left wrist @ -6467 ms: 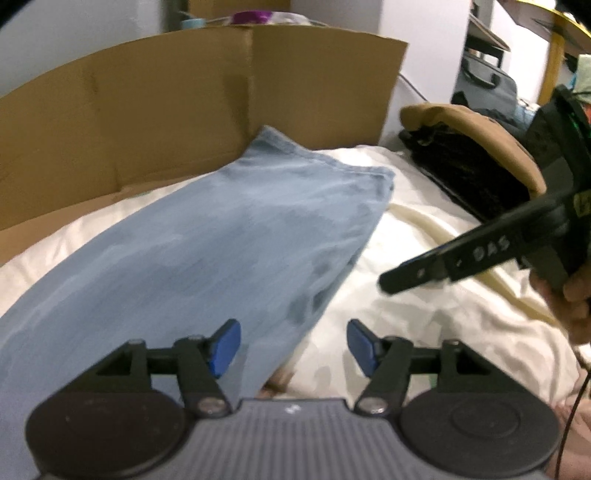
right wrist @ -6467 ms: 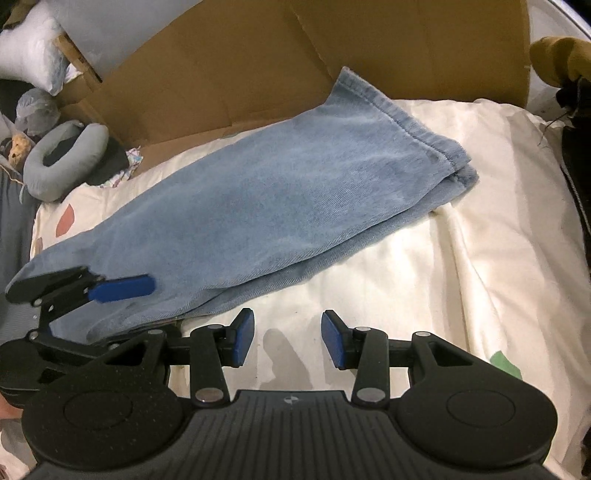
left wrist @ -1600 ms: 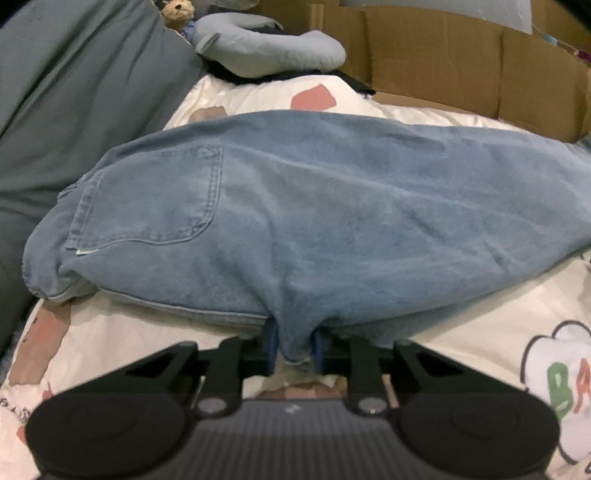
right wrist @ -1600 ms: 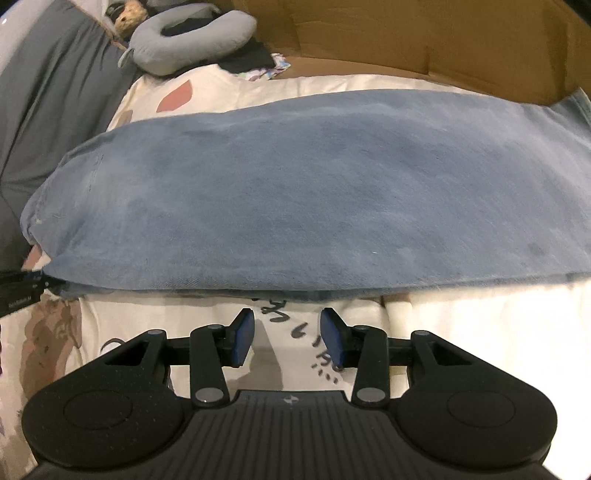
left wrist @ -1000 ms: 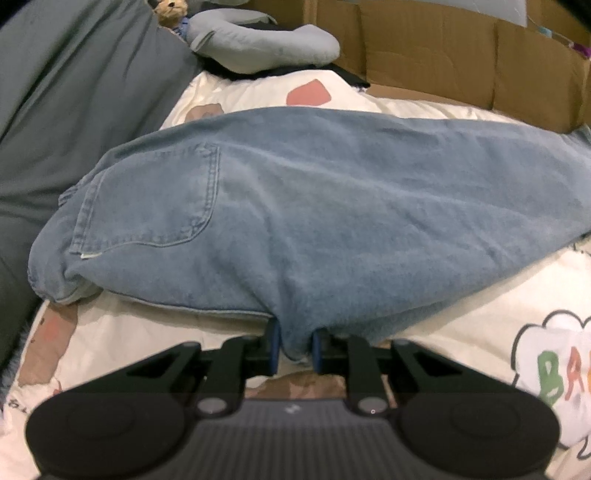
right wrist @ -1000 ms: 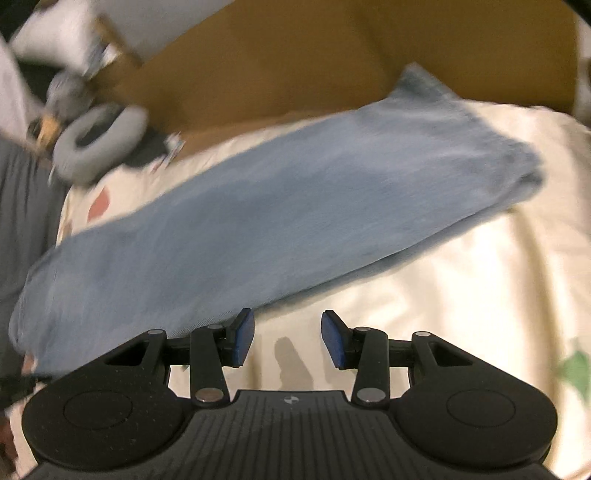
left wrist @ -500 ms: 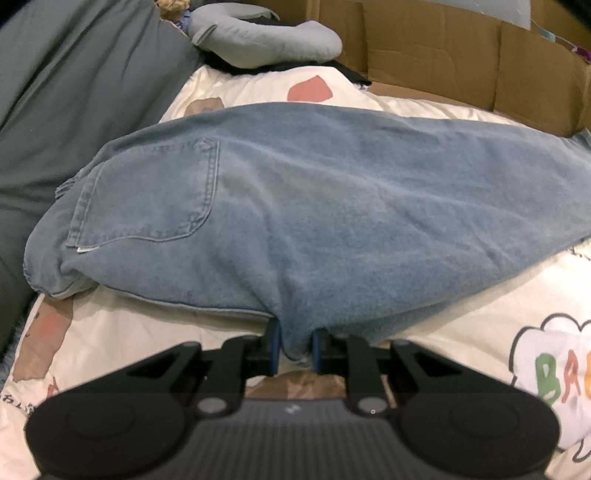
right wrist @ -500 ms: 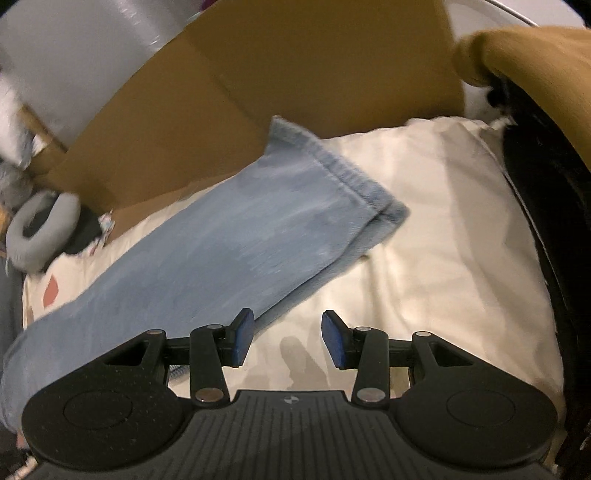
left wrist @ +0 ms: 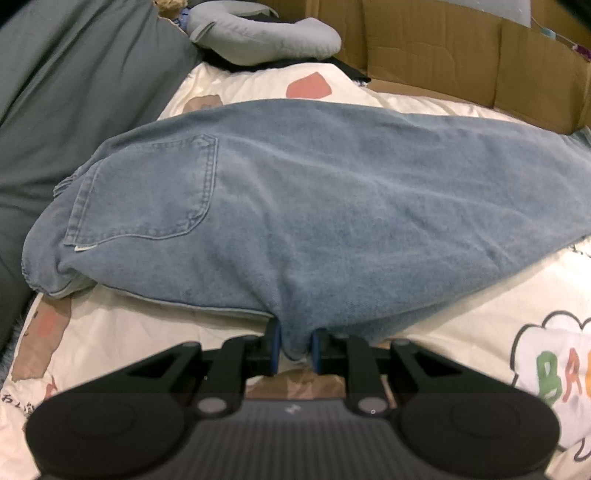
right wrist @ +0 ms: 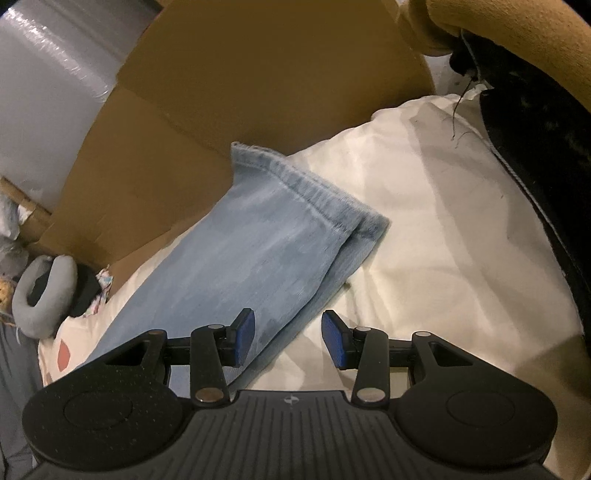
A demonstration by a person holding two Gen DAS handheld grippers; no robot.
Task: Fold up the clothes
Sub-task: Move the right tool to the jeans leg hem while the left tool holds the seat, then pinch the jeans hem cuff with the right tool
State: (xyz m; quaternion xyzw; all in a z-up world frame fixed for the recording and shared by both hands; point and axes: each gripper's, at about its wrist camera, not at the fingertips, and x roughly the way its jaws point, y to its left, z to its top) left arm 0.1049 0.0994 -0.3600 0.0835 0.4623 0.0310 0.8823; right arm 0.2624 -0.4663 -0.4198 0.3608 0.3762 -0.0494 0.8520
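Note:
Light blue jeans lie folded lengthwise across a cream printed bedspread, back pocket up at the left. My left gripper is shut on a bunch of denim at the near edge, around the crotch. In the right wrist view the leg ends of the jeans point toward the cardboard, hems stacked. My right gripper hovers open just above the near edge of the legs, short of the hems, nothing pinched between its blue pads.
Cardboard panels wall the far side of the bed. A grey neck pillow lies at the bed's head, beside a grey cushion. A tan and black garment pile sits at the right of the leg ends.
The right gripper swung from mid-leg toward the hem end, rolling as it went; the hems now fill its view. The left gripper kept its hold and stayed put.

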